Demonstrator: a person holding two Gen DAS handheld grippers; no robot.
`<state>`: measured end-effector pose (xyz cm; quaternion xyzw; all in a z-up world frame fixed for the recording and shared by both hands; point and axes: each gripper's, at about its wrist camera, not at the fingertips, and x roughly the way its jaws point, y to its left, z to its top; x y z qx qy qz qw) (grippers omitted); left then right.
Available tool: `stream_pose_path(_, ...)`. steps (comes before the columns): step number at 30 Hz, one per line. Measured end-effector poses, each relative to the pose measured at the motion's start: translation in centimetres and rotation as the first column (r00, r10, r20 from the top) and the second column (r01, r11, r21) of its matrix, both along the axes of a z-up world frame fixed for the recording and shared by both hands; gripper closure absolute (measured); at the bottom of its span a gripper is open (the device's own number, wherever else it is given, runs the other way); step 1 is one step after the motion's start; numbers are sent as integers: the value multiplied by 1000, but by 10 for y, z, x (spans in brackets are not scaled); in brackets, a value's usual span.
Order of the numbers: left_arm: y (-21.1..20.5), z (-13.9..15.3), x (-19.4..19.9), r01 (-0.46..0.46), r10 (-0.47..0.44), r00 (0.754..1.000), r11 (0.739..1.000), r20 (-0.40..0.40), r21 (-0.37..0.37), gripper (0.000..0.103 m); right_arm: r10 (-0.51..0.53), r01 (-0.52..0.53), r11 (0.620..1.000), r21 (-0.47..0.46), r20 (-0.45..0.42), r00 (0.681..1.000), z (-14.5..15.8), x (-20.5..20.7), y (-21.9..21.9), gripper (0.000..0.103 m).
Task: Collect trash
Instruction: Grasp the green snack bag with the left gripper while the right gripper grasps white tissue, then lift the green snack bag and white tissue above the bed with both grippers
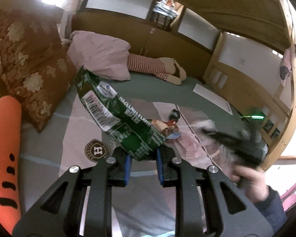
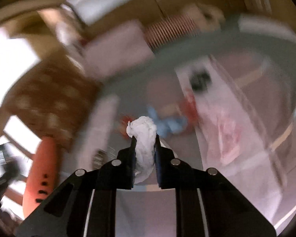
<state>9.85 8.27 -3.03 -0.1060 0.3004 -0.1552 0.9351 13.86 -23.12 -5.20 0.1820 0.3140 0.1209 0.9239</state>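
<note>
My left gripper (image 1: 143,155) is shut on a green hazelnut wafer wrapper (image 1: 116,112) and holds it up above the bed. My right gripper (image 2: 144,138) is shut on a crumpled white tissue (image 2: 144,136) and holds it above the bed; that view is blurred by motion. The right gripper also shows blurred in the left wrist view (image 1: 223,136), with the hand holding it. More trash lies on the bedsheet: a red and blue wrapper heap (image 1: 171,128), a dark crumpled piece (image 1: 174,114) and a pink plastic bag (image 1: 189,146). Blue trash (image 2: 167,126) and the pink bag (image 2: 229,140) show in the right view.
A brown floral cushion (image 1: 27,69) and an orange plush (image 1: 4,150) lie at the left. A pink pillow (image 1: 100,59) and a striped doll (image 1: 154,69) lie at the back. A white sheet of paper (image 1: 213,98) lies at the right, by the wooden bed frame (image 1: 246,83).
</note>
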Motion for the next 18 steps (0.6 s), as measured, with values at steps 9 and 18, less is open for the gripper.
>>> stream_pose_path(9, -30, -10, -2, 28, -26, 1000, 997, -17, 75, 82, 14, 23, 970, -240, 152, 988, 15, -92, 21, 86)
stream_pose_path(18, -67, -36, -4, 107, -97, 993, 983, -74, 148, 81, 20, 22, 965, -260, 155, 988, 12, -87, 29, 86)
